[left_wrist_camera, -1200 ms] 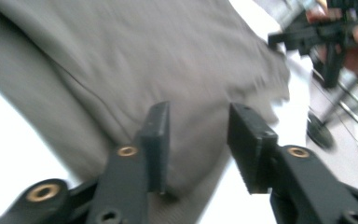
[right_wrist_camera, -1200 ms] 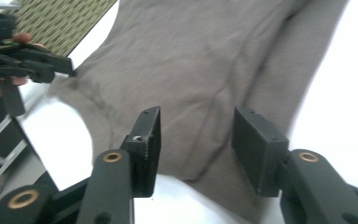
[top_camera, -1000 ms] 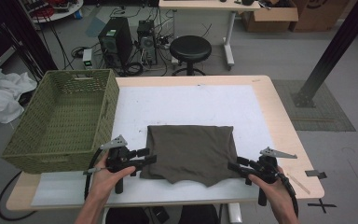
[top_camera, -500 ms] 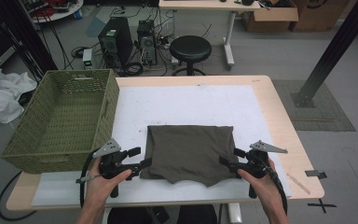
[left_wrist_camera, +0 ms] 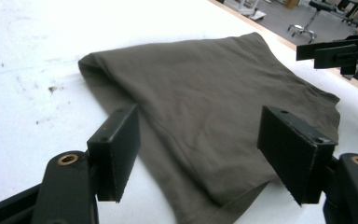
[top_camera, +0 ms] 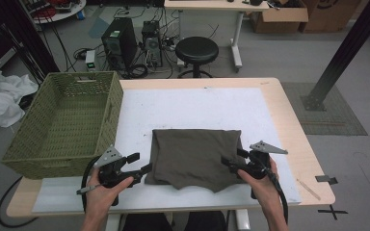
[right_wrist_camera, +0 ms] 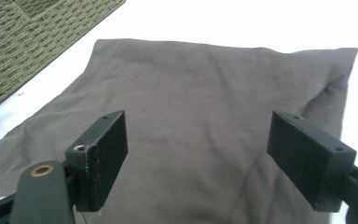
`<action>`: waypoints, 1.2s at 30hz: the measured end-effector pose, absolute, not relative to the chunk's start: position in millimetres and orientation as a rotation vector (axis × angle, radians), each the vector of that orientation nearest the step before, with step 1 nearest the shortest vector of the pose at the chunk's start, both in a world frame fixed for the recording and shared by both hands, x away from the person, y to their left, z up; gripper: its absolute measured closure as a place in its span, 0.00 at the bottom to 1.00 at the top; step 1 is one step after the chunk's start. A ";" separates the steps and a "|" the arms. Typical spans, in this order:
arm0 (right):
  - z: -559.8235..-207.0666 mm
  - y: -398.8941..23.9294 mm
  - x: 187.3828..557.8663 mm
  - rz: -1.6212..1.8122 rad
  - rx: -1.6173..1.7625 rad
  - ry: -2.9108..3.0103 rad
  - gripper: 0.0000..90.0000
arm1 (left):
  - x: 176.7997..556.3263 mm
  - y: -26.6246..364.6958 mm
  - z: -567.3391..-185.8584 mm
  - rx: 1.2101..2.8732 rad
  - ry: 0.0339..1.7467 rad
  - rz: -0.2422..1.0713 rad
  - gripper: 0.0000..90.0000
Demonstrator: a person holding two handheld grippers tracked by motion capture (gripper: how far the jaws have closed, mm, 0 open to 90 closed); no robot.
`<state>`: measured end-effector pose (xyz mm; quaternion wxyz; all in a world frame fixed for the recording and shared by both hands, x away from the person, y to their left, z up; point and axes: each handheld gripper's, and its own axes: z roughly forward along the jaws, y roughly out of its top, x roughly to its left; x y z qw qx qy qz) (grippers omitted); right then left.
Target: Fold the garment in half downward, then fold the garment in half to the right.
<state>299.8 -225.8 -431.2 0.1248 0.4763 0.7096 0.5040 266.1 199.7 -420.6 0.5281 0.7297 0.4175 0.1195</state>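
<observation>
While the folded dark olive-brown cotton garment (top_camera: 195, 156) lies flat on the white table mat (top_camera: 192, 108), we read the moment like this:

Garment: folded into a rough rectangle, resting on the near half of the mat, to the right of the green woven plastic basket (top_camera: 62, 122) and apart from it.

Left gripper (top_camera: 142, 168): beside the cloth's near left corner; in the left gripper view (left_wrist_camera: 198, 156) the jaws stand wide with the cloth's edge lying under the gap, no pad pressing on it. They have just been opening, and we see nothing held.

Right gripper (top_camera: 231, 161): over the cloth's right edge; in the right gripper view (right_wrist_camera: 196, 156) the jaws are spread wide above the fabric (right_wrist_camera: 205, 102), pads clear of it. These too have just been opening, with nothing gripped.

Done, as we judge: the garment looks folded and let go, its top surface smooth.

Left, as we judge: the ragged near hem (top_camera: 207, 185) may want one more fold or tidying, and the basket holds nothing we can see, so moving the cloth into it looks like the remaining work.
</observation>
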 end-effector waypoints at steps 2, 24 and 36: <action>-431.2 -221.0 301.2 1.467 1.384 2.079 0.23 | 265.3 201.4 -422.8 1.744 1.008 0.284 0.34; -403.9 -92.9 383.3 1.442 1.086 2.345 0.38 | 250.5 200.7 -451.7 1.872 1.049 0.324 0.44; -415.8 -5.8 446.7 1.209 0.966 2.564 0.45 | 237.8 183.3 -463.1 1.854 1.085 0.324 0.52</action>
